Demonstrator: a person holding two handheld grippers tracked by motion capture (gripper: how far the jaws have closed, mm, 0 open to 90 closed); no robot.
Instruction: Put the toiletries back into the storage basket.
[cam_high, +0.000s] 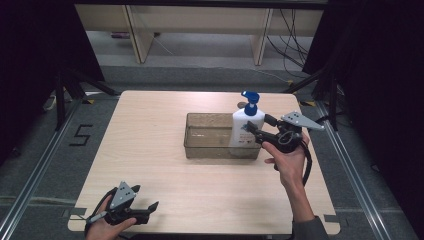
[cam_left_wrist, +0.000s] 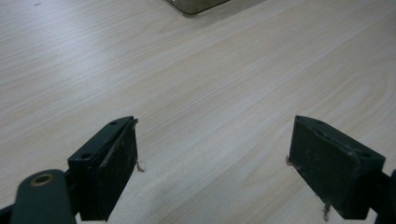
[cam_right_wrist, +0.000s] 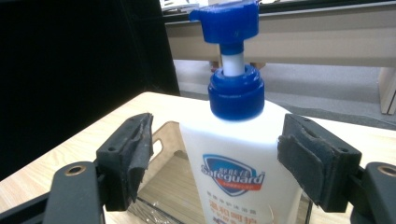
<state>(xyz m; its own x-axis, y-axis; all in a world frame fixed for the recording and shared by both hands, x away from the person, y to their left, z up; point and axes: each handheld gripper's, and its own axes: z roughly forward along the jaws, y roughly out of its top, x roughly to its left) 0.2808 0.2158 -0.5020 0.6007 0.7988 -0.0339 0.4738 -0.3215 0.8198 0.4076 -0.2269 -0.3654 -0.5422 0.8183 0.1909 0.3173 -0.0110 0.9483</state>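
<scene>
Pale wood table (cam_high: 150, 150) on grey floor, black curtains around; both grippers' jaws open, gripping nothing

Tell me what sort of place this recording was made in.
Probably a lab or studio set up for recording handling work. A wooden table stands between black curtains, with a "5" taped on the floor and loose cables under a bench behind. A soap bottle stands in a clear bin.
</scene>
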